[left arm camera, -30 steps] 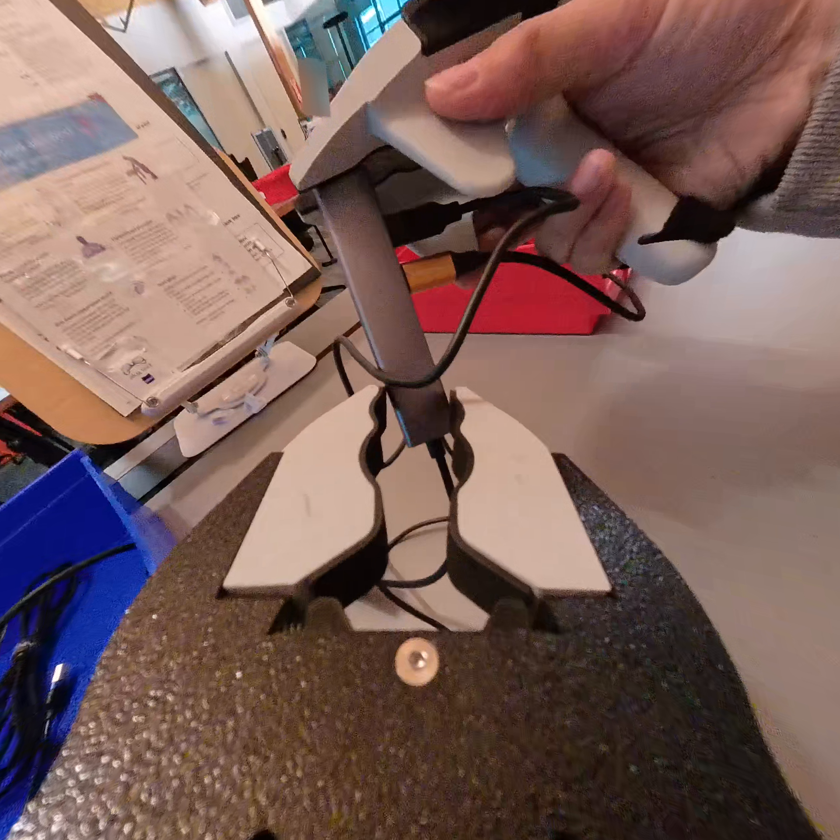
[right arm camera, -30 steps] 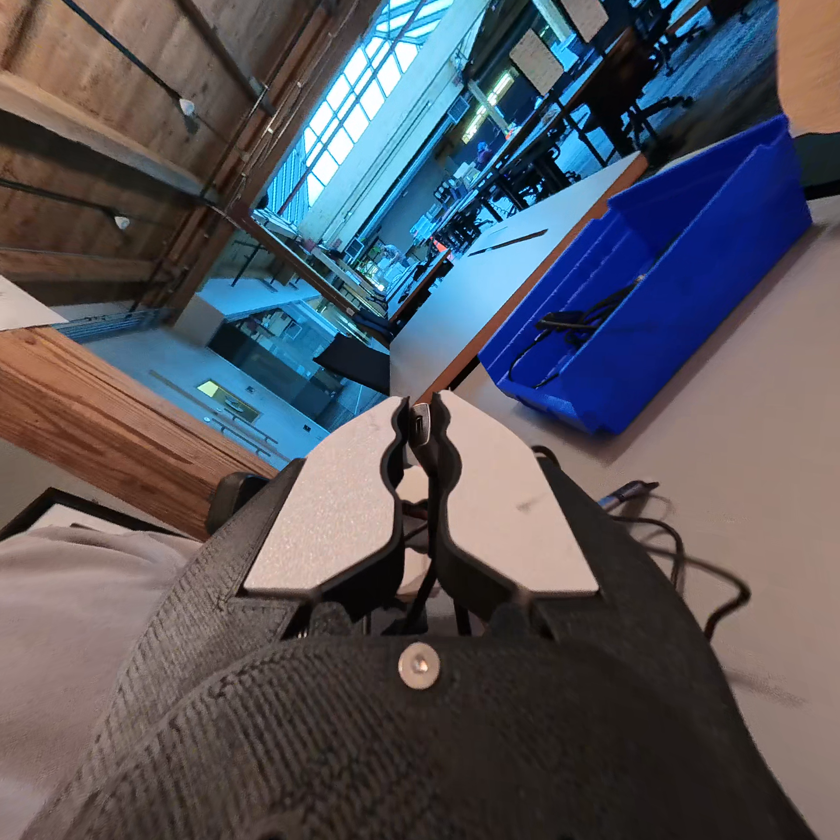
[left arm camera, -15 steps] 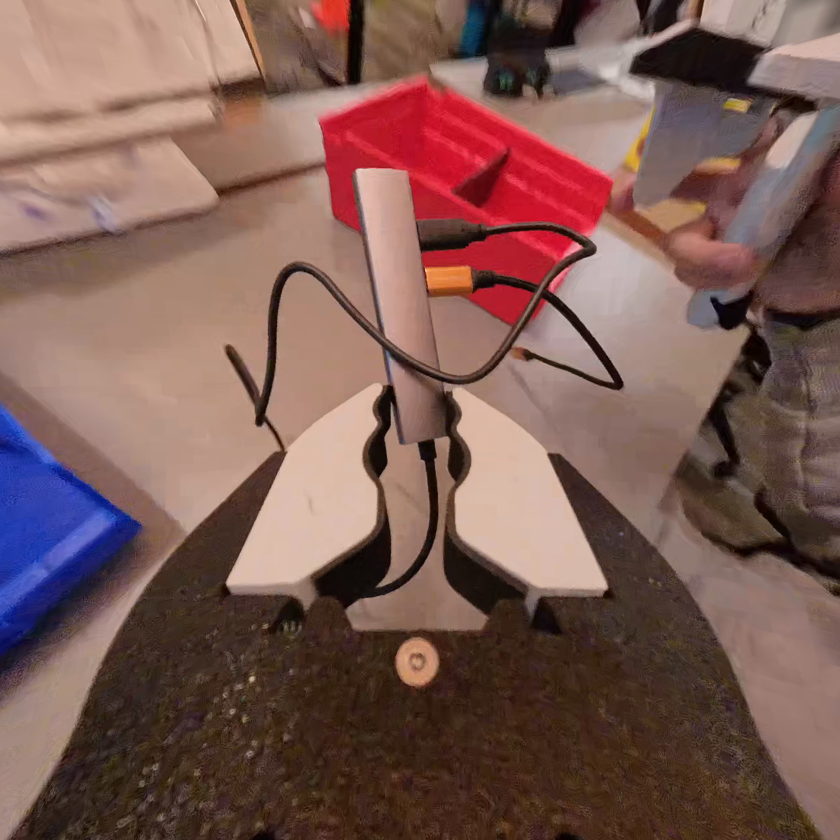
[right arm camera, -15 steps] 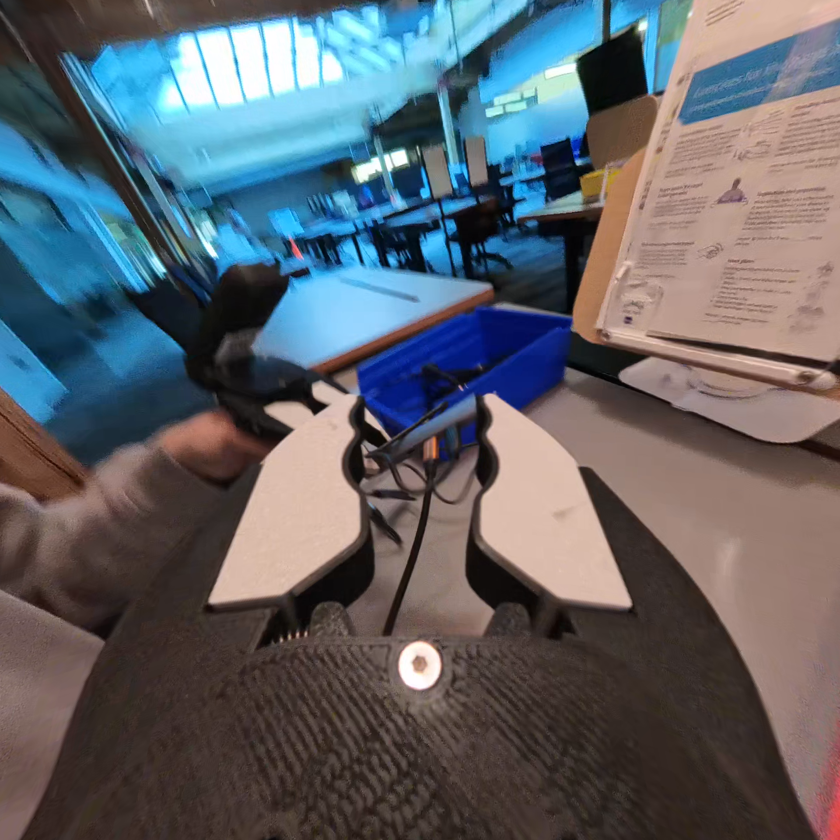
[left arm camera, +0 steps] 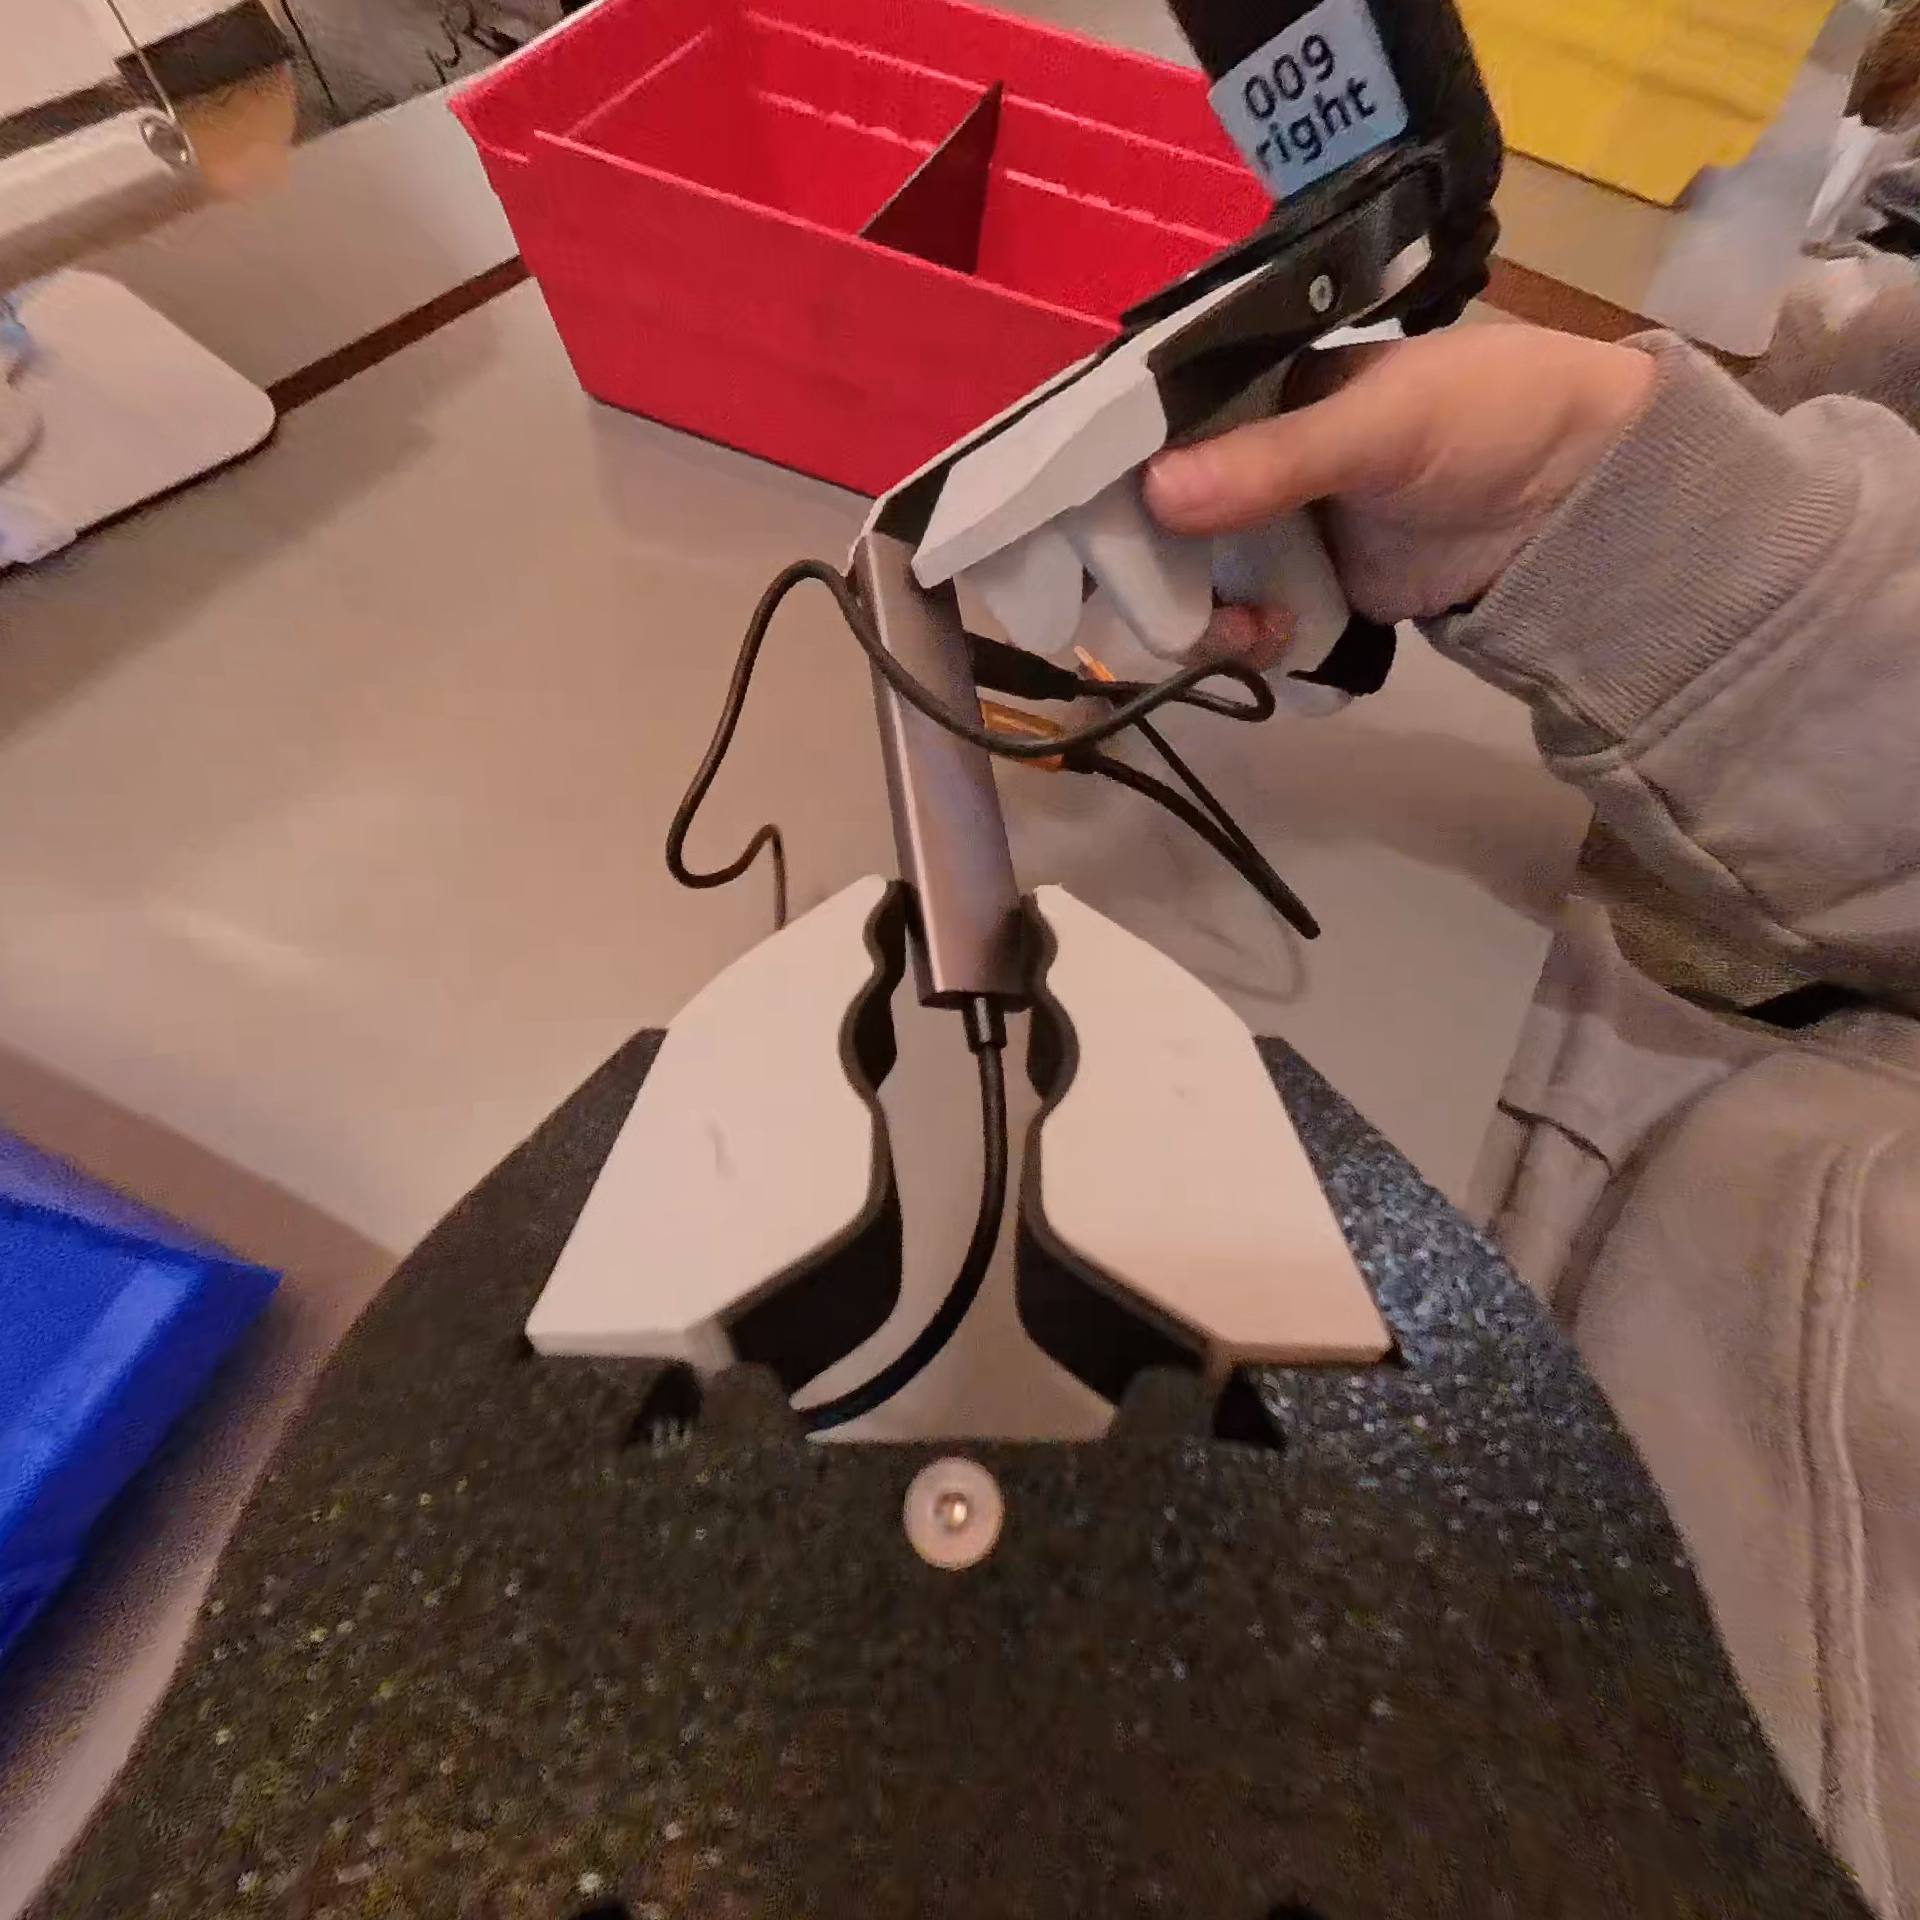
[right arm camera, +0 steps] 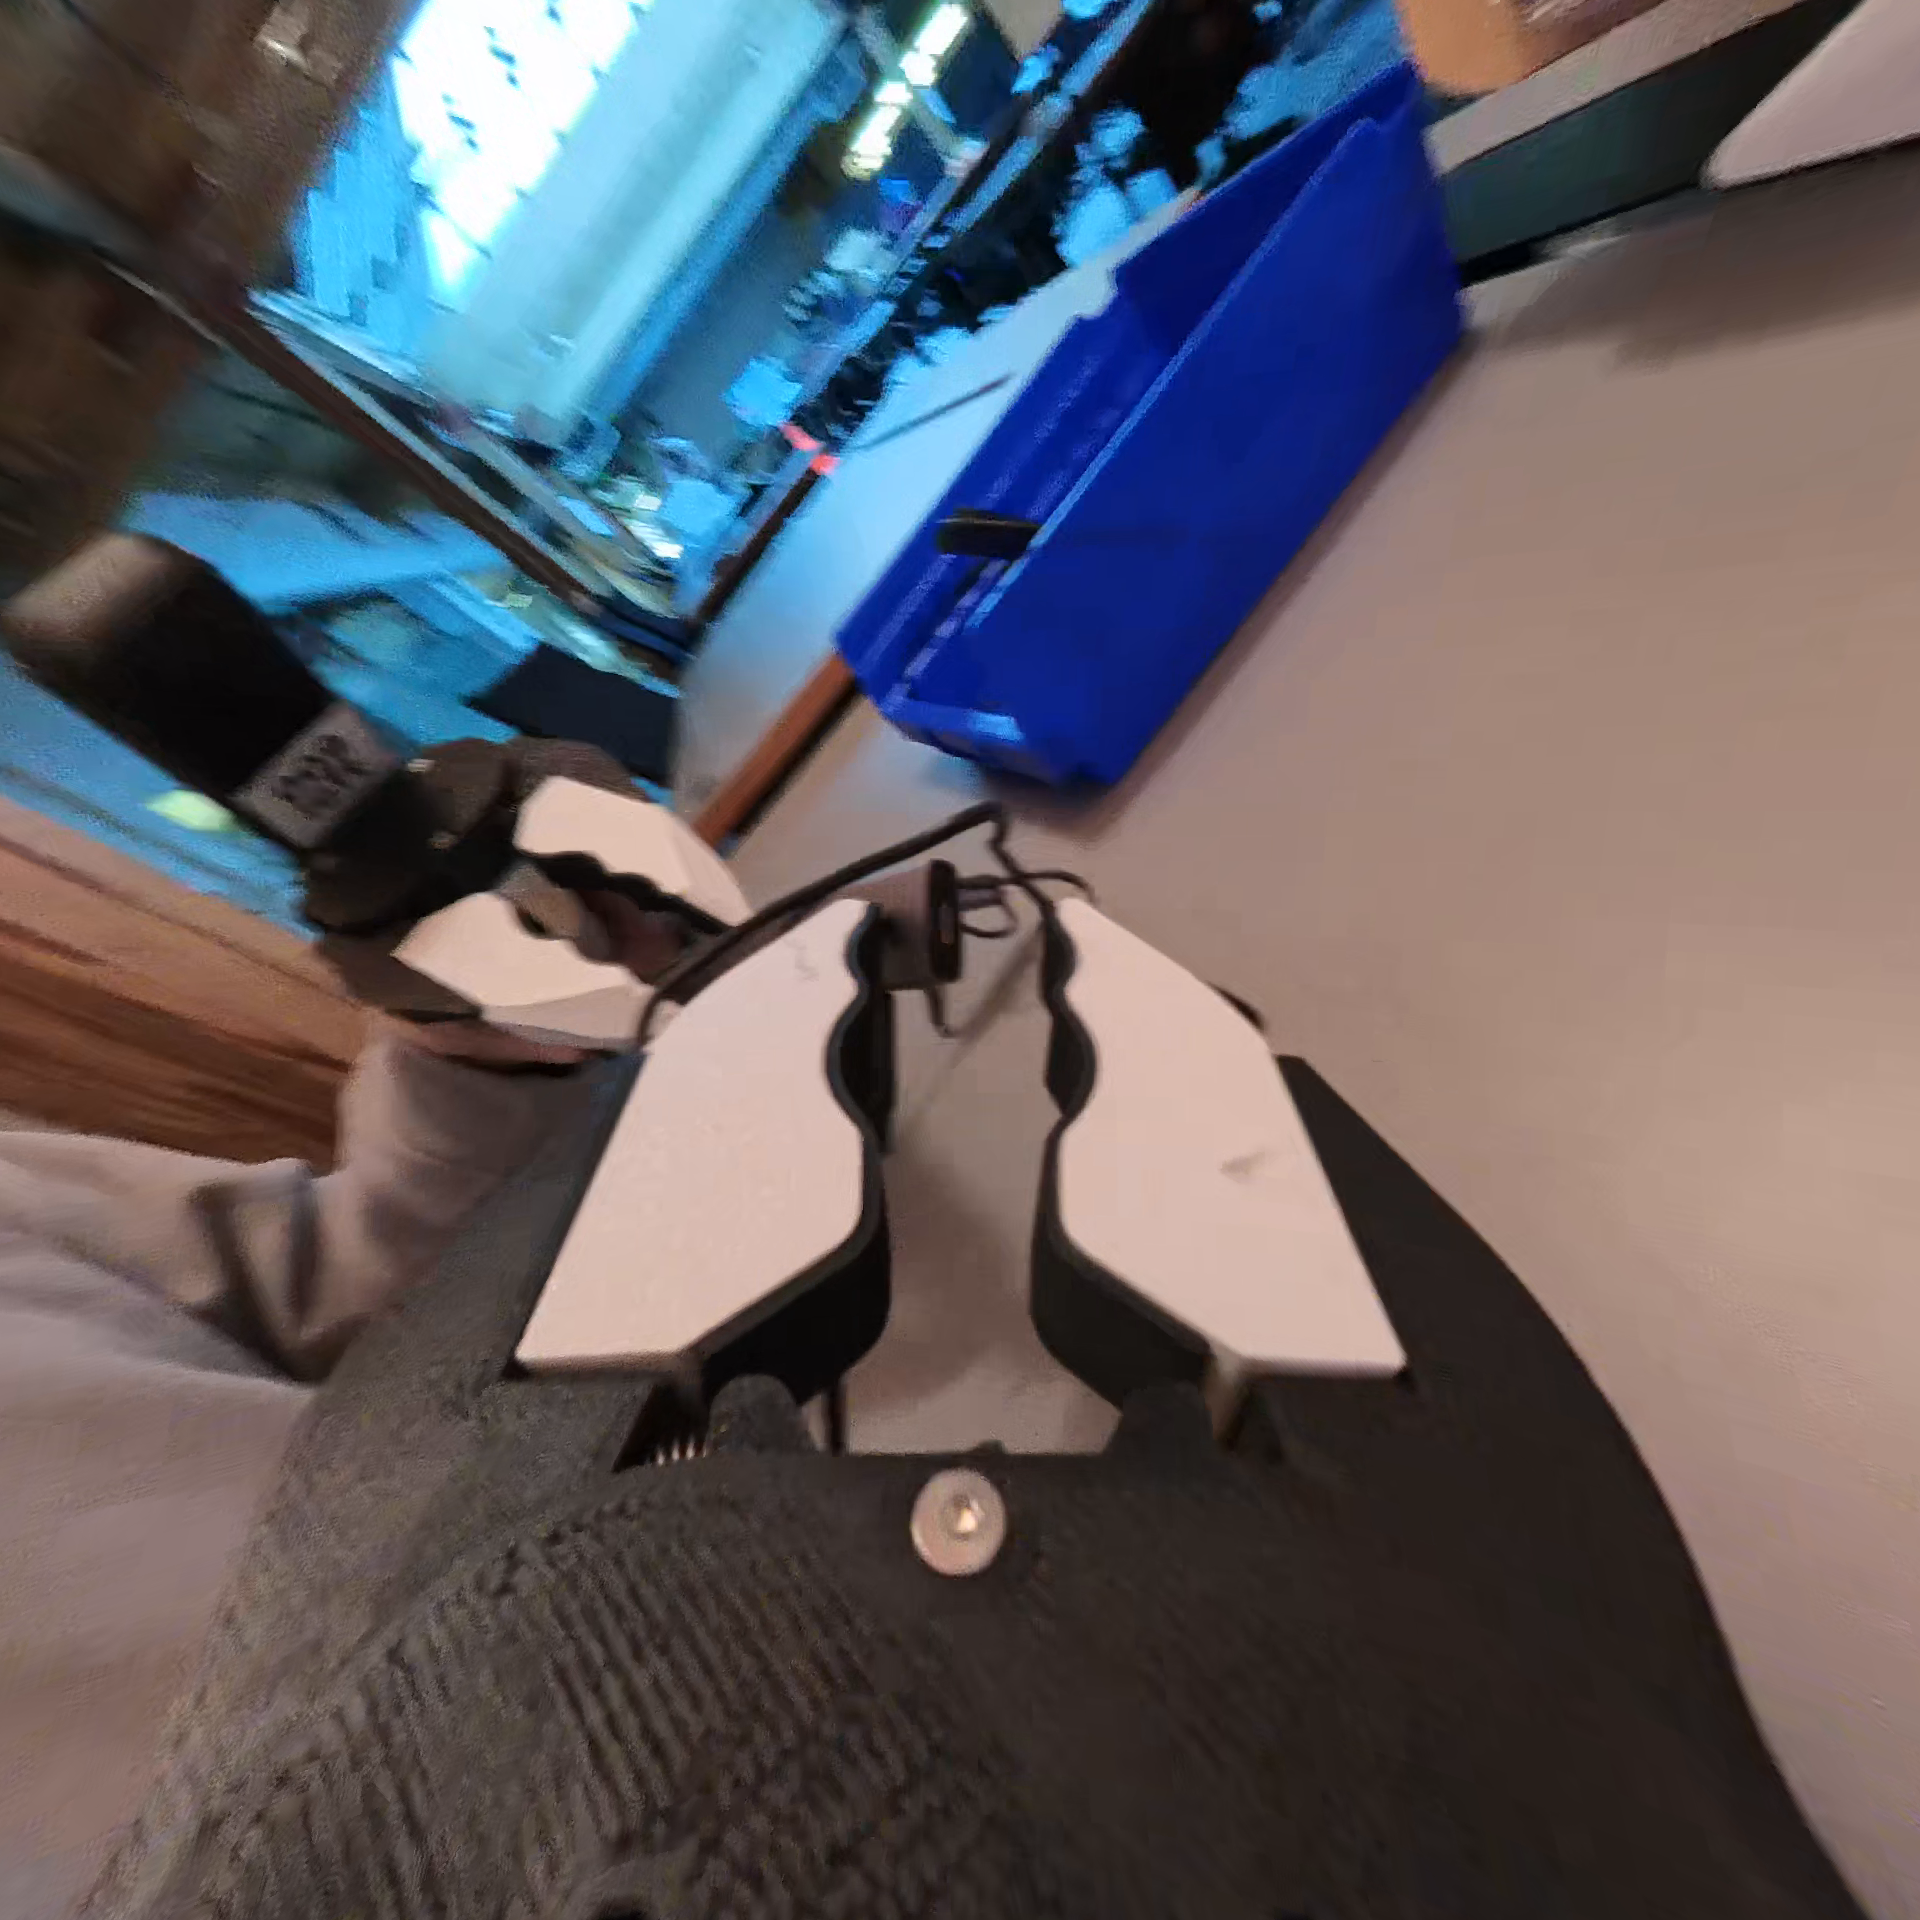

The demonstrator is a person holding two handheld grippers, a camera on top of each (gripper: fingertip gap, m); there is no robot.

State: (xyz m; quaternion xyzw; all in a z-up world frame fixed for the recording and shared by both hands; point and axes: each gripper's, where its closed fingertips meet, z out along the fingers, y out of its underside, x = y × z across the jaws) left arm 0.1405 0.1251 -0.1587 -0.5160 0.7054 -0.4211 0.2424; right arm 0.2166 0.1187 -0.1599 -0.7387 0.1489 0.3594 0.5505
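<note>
1. At nine o'clock in the left wrist view we see a blue bin [left arm camera: 99, 1382], cut off by the frame edge and smeared by blur, so its contents are hidden from us.
2. At the centre, the left gripper [left arm camera: 961, 951] is clamped on the lower end of a grey hub [left arm camera: 940, 790], a slim bar that stands nearly upright above the beige table [left arm camera: 364, 665]. A black cable [left arm camera: 987, 1153] leaves the bar's base and drops between the fingers, where its lower run disappears under the gripper body.
3. At twelve o'clock sits a red bin [left arm camera: 831, 239] with a divider; its far rim is cut off.
4. Toward two o'clock, the right gripper [left arm camera: 899, 535] meets the hub's top end, held by a hand [left arm camera: 1423, 457] in a grey sleeve. Its fingers overlap the bar, so from here we cannot tell whether they pinch it.
5. Black and orange plugs on the hub's side are partly masked by looping cables [left arm camera: 1132, 707].
6. In the right wrist view, much blurred, the right gripper [right arm camera: 956, 920] stands parted, with the hub's end [right arm camera: 920, 940] lying against the left-hand finger and a gap beside the other.
7. At nine o'clock there, the left gripper [right arm camera: 613, 904] is dim and half hidden; at one o'clock the blue bin [right arm camera: 1195, 499] rests on the table [right arm camera: 1558, 727].
</note>
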